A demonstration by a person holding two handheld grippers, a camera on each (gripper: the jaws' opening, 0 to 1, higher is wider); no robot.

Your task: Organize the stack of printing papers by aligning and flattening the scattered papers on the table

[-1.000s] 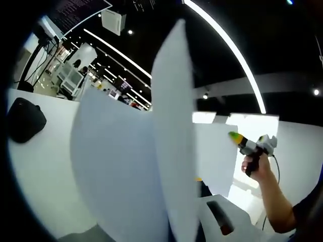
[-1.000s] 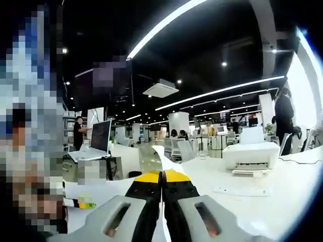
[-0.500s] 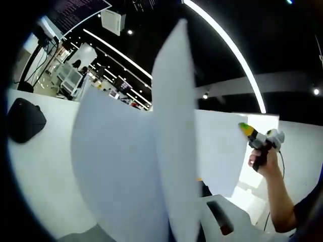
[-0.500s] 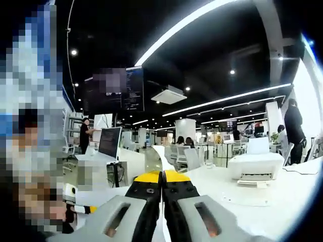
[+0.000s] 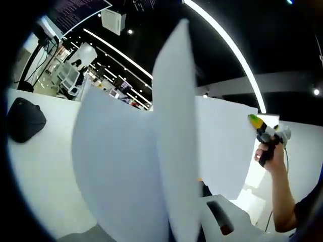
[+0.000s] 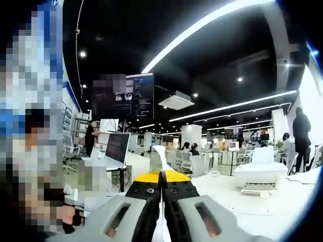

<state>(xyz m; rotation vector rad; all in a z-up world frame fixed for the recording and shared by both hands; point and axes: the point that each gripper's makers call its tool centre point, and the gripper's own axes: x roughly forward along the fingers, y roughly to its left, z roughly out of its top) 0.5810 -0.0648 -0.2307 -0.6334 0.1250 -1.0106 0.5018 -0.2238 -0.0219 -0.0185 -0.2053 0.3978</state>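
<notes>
Holding a sheaf of printing papers (image 5: pixel 126 171) up off the white bench (image 5: pixel 35 166), a person works through the aligning step of the tidy-up, with both grippers raised above the bench top. In the left gripper view the sheets rise straight out of the bottom of the picture, one sheet seen edge-on through the middle and others fanned out behind it, so the left gripper's own jaws are hidden and how they stand cannot be told. Across the sheets, near their far edge, the right gripper (image 5: pixel 255 122) shows in a hand (image 5: pixel 267 154), its yellow-green tips at the paper's upper corner. In the right gripper view the jaws are pressed together, yellow tips meeting, with a thin white paper edge (image 6: pixel 162 159) running up from between them: the right gripper (image 6: pixel 162 177) appears to be pinching the paper. A black bag-like object (image 5: pixel 25 120) lies toward the bench's far left edge, and a white printer (image 6: pixel 260 174) sits on a bench off to the right.

Judging by the fanned edges, the sheets are not yet square. The next move likely calls for lowering the sheaf edge-down to the bench, tapping it level, then laying it flat.
</notes>
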